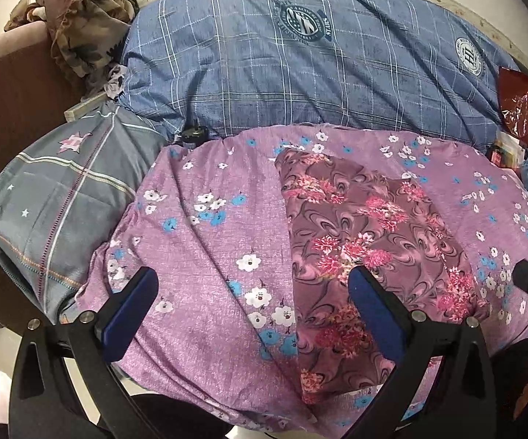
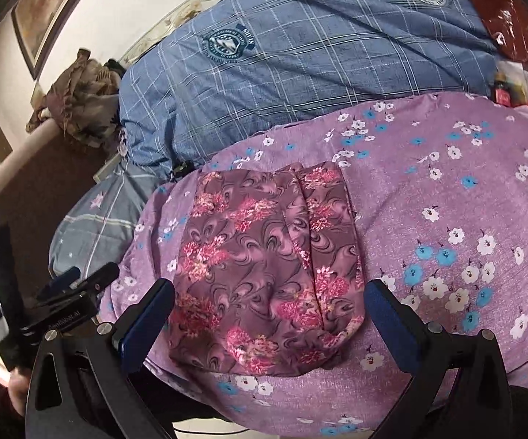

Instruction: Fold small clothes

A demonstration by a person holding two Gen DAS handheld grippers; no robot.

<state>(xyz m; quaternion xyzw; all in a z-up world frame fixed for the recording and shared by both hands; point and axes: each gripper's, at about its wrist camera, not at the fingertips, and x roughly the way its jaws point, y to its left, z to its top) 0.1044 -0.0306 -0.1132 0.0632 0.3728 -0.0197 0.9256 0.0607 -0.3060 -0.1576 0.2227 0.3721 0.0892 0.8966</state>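
Note:
A small mauve garment with pink flowers [image 2: 267, 274] lies folded and flat on a purple floral sheet [image 2: 447, 190]. It also shows in the left wrist view [image 1: 366, 241], right of centre. My left gripper [image 1: 253, 289] is open and empty, above the sheet, with its right finger over the garment's left part. My right gripper [image 2: 269, 305] is open and empty, its fingers either side of the garment's near half, above it. The left gripper shows at the left edge of the right wrist view [image 2: 77, 285].
A blue checked quilt [image 1: 300, 66] lies bunched behind the sheet. A grey-blue pillow [image 1: 63, 197] lies at the left. Brown clothes [image 1: 81, 25] are heaped on the headboard at the far left. A red plastic bag [image 1: 527, 109] and small items lie at the far right.

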